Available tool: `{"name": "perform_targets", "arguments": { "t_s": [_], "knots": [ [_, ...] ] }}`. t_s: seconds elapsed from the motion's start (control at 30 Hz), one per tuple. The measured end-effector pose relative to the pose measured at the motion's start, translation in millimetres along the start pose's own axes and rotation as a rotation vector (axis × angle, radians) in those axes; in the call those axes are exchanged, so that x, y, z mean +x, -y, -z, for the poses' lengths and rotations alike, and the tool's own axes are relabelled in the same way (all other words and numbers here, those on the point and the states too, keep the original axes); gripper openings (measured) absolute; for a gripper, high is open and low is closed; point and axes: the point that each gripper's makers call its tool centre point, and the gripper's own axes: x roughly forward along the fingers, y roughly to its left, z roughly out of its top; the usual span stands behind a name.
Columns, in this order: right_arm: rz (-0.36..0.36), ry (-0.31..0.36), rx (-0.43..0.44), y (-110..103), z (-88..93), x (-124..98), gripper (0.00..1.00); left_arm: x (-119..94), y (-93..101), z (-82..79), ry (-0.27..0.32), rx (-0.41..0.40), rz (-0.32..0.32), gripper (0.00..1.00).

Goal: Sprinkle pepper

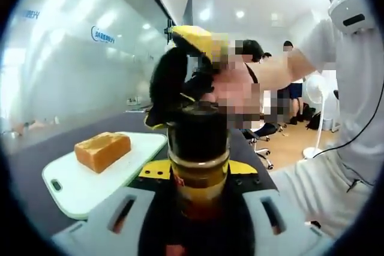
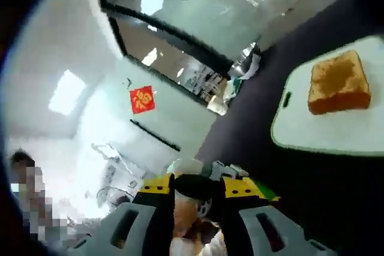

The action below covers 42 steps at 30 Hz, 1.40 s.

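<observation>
A pepper jar (image 1: 198, 151) of amber glass with a black cap (image 1: 198, 125) stands upright between the jaws of my left gripper (image 1: 198, 177), which is shut on its body. My right gripper (image 1: 180, 79), black and yellow, comes down from above onto the cap. In the right gripper view my right gripper (image 2: 193, 201) is shut on that black cap (image 2: 192, 185). A slice of toast (image 1: 102, 150) (image 2: 338, 82) lies on a white cutting board (image 1: 72, 187) (image 2: 300, 127) on the dark table, to the left of the jar.
The dark table (image 1: 30, 172) runs along a glass wall (image 1: 66, 58). A person's white sleeve (image 1: 354, 106) is at the right. Beyond stand office chairs (image 1: 261, 142), a white fan (image 1: 315, 97) and people. A red sign (image 2: 142, 99) hangs on the glass.
</observation>
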Motion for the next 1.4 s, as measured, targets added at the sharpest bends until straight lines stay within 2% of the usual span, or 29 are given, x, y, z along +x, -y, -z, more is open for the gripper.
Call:
{"name": "perform_targets", "arguments": {
  "t_s": [0.03,0.07,0.1,0.13,0.17,0.2,0.27,0.33,0.43,0.53,0.7,0.73,0.83,0.93,1.07,1.1,1.17,1.2,1.3,1.37,1.4],
  "knots": [
    [0.002,0.000,0.062,2,0.0,0,0.25,0,0.1,0.2,-0.001,0.001,0.000,0.22],
    [-0.008,-0.008,0.070,2,-0.1,0,0.24,0,0.6,0.0,0.000,0.001,0.002,0.21],
    [0.095,-0.015,-0.012,20,1.6,-1,0.14,0,0.3,-2.4,0.011,0.011,0.001,0.21],
    [0.147,-0.022,-0.082,30,4.7,-1,0.05,0,0.7,0.0,0.003,0.008,0.003,0.21],
    [0.058,-0.021,-0.040,17,8.7,2,0.06,-1,-0.2,1.5,-0.007,0.010,-0.003,0.21],
    [0.031,0.001,0.047,14,5.7,3,0.07,-2,0.4,-0.3,0.002,0.007,0.001,0.21],
    [0.024,0.015,-0.048,16,2.9,2,0.08,-2,-0.3,0.3,0.001,0.004,-0.004,0.21],
    [-0.005,0.028,-0.017,10,4.6,2,0.12,-2,-0.7,0.4,0.001,0.002,-0.005,0.22],
    [-0.018,0.046,-0.042,3,4.2,1,0.21,-2,-0.3,0.5,0.001,0.006,-0.003,0.22],
    [-0.023,0.047,-0.056,2,2.8,0,0.23,-2,0.1,0.4,0.000,0.009,-0.002,0.22],
    [-0.052,0.212,-0.032,9,-32.3,-18,0.29,-2,0.1,0.5,-0.001,0.013,-0.005,0.22],
    [-0.062,0.250,-0.029,12,-34.7,-24,0.31,-2,0.0,0.4,-0.001,0.011,-0.006,0.22],
    [-0.149,0.356,0.068,16,-36.4,-39,0.31,-2,-0.8,0.3,0.000,0.003,-0.007,0.22],
    [-0.173,0.432,0.118,31,-36.1,-49,0.30,-1,0.0,0.1,-0.001,0.006,-0.004,0.22],
    [-0.172,0.448,0.144,45,-32.7,-53,0.29,-2,-0.8,0.2,-0.001,0.003,-0.007,0.22],
    [-0.176,0.455,0.135,43,-30.5,-55,0.29,-2,-1.0,0.1,0.001,-0.002,-0.005,0.22],
    [-0.183,0.476,0.056,38,-35.9,-62,0.29,-2,-2.0,0.4,0.001,-0.014,-0.001,0.23],
    [-0.168,0.449,0.047,39,-33.0,-63,0.29,-3,-2.4,0.2,0.003,-0.017,0.000,0.23],
    [-0.207,0.451,0.034,35,-38.1,-73,0.29,-3,-1.6,0.6,-0.002,-0.024,0.005,0.23],
    [-0.204,0.458,0.013,40,-40.8,-80,0.29,-3,-0.1,-1.1,0.004,-0.033,0.009,0.24],
    [-0.166,0.454,0.013,51,-38.9,-83,0.29,-3,0.6,-2.5,0.010,-0.037,0.010,0.25]
  ]
}}
